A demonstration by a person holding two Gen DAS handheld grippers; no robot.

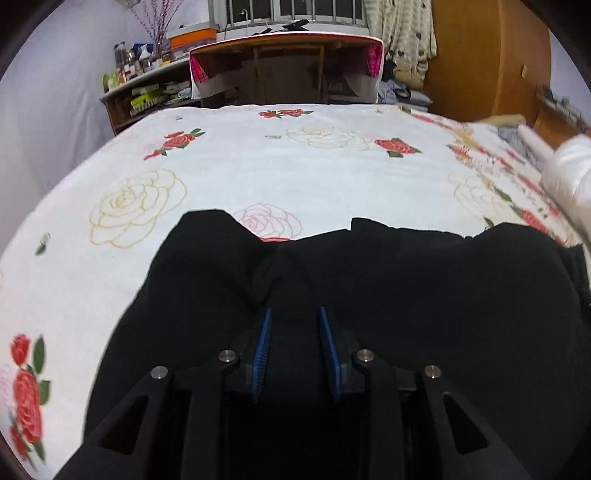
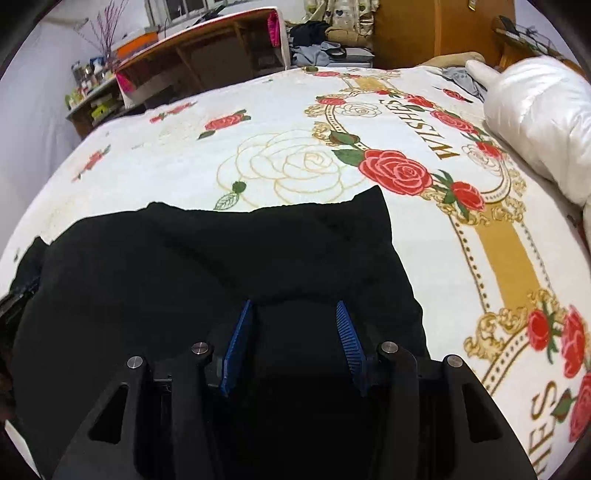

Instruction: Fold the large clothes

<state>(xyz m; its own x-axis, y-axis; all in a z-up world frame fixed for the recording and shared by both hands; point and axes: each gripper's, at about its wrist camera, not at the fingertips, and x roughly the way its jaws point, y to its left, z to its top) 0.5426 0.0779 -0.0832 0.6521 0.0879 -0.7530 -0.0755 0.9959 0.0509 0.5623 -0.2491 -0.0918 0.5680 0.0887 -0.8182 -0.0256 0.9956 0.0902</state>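
Left gripper [image 1: 295,314]: jaws apart, blue pads [image 1: 263,350] on either side of a raised fold in the black garment [image 1: 424,295]. Cloth sits between the pads, but they aren't closed on it; whether they touch it, can't tell.

Right gripper [image 2: 294,308]: jaws apart, wider gap than the left, pads [image 2: 351,343] over the garment [image 2: 221,266] near its right end. Nothing pinched.

Garment lies on the bed [image 1: 258,177] at the near edge, spread side to side under both grippers. Far edge is uneven: in the left view two corners poke up with a dip between them, and in the right view one corner peaks at the right end. Fabric is bunched and wrinkled, not flat. Type of garment: can't tell, too dark.

Bedspread [image 2: 295,155] is white with red roses and gold rose outlines; a gold band with "WISHES" lettering runs along the right part. White puffy jacket [image 2: 535,118] sits at the right edge of the bed, well apart from the garment.

Past the far edge of the bed: wooden desk [image 1: 288,62], cluttered shelf [image 1: 144,88] to its left, barred window [image 1: 288,13] above, wooden door [image 1: 487,62] to the right.
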